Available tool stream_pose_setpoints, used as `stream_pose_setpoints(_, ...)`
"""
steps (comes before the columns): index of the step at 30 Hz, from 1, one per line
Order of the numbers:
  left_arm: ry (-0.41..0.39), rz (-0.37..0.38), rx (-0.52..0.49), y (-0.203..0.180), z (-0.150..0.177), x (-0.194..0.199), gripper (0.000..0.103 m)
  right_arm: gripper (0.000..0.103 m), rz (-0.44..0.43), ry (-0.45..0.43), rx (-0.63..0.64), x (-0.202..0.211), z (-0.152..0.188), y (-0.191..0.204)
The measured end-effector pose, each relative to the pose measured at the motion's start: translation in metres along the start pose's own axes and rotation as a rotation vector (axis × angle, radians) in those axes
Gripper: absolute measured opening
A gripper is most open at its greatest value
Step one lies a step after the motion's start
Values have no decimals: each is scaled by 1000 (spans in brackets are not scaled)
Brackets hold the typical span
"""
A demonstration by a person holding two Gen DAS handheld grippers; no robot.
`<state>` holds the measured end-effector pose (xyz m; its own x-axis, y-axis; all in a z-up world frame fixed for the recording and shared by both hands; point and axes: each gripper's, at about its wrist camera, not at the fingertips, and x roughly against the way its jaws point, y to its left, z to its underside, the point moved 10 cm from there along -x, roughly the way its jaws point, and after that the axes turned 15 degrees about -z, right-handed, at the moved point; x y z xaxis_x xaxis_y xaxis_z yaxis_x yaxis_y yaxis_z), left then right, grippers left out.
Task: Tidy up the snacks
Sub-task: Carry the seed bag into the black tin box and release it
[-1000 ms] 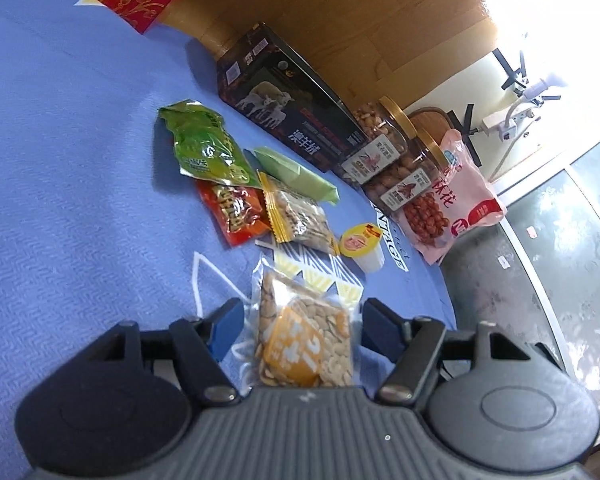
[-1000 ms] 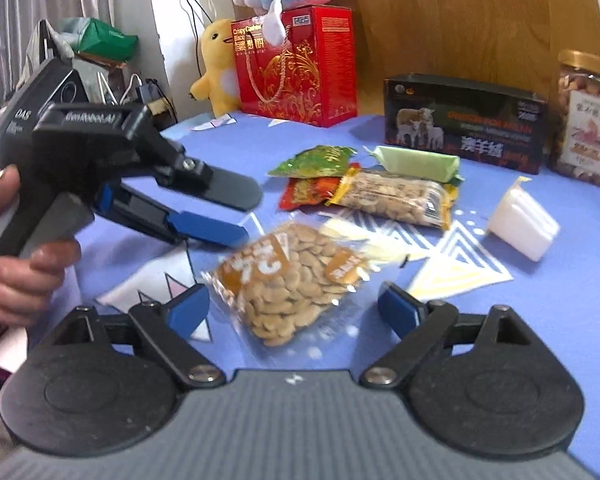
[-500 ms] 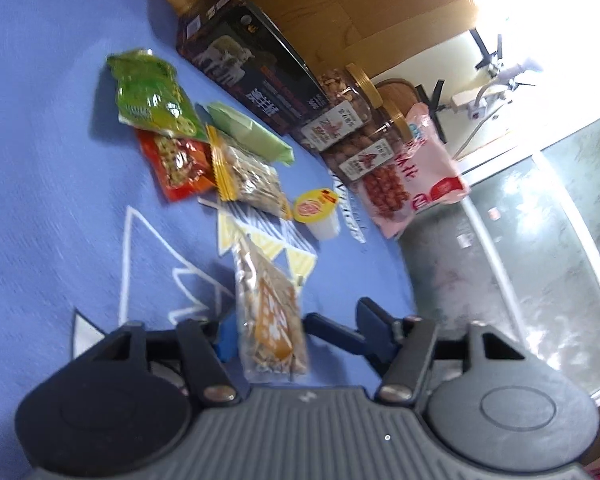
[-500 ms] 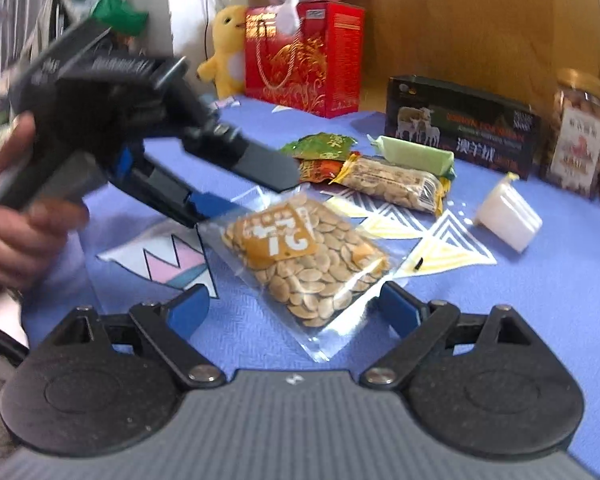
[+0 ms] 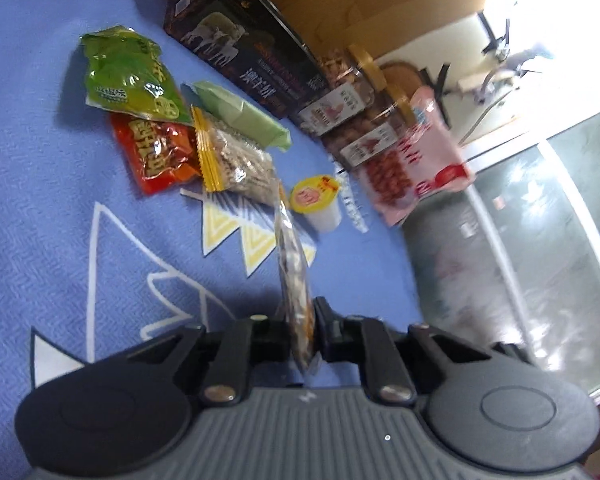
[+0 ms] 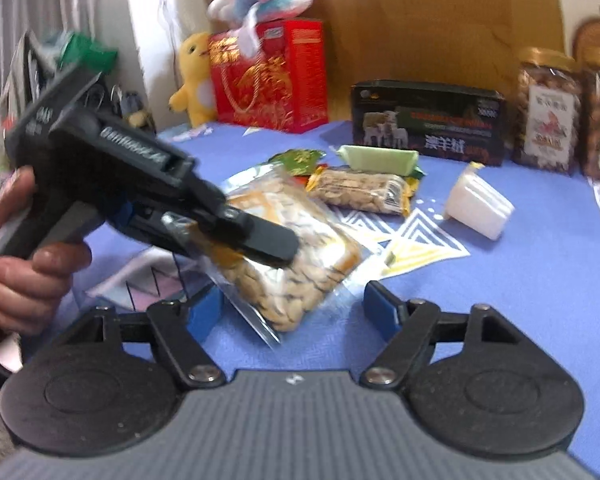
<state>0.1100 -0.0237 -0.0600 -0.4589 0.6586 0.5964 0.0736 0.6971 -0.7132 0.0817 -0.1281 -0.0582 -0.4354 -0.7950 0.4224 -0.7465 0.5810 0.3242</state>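
Blue woven cloth [image 5: 40, 208] covers our table. Our left gripper [image 5: 302, 330] pinches a clear crinkly seed packet [image 6: 296, 256] edge-on above it. Our right gripper [image 6: 292, 304] hangs spread beneath the packet. At one o'clock lies a white ribbed jelly cup [image 6: 478, 210]; at twelve, glossy snack pouches [image 5: 140, 100].

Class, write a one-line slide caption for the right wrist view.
Left gripper clamps the seed packet above the blue cloth; right gripper waits open below.

Chinese characters "澳羊绒" on the dark sheep box [image 6: 428, 120]; remaining labels too blurred.
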Motion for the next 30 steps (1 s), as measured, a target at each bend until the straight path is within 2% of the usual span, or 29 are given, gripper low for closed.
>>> stream_pose_setpoints(2,-4,61,16,-2,-2,8,11,83,-12,-8,-16,0,-1,0)
stream_pose_setpoints(4,-21,81,12,-7,-4,14,12,81,-21,-17,-31,0,-3,-1)
stream_pose_setpoints(6,-31,75,5,-8,-7,17,12,57,-74,-23,-52,1,-5,1)
stream_pose_setpoints(7,-32,74,5,-9,-9,18,12,41,-101,-24,-64,0,-6,3)
stream_pose_setpoints(8,-29,80,6,-10,-12,17,12,33,-117,-26,-68,-1,-8,6)
stream_pose_setpoints(13,-59,69,-68,-32,-47,20,13,32,-41,-75,19,1,-40,-1)
stream_pose_setpoints(19,-146,13,-199,-70,-129,10,16,32,32,-159,56,-9,-115,-48)
stream_pose_setpoints(22,-173,-11,-192,-76,-175,-10,17,33,67,-173,11,-25,-148,-89)
stream_pose_setpoints(26,-213,-64,-188,-74,-229,-42,18,34,156,-171,-14,-54,-182,-142)
stream_pose_setpoints(28,-222,-107,-172,-68,-247,-60,24,34,197,-176,-34,-62,-190,-161)
stream_pose_setpoints(30,-216,-156,-165,-61,-254,-74,30,34,198,-184,-81,-61,-193,-174)
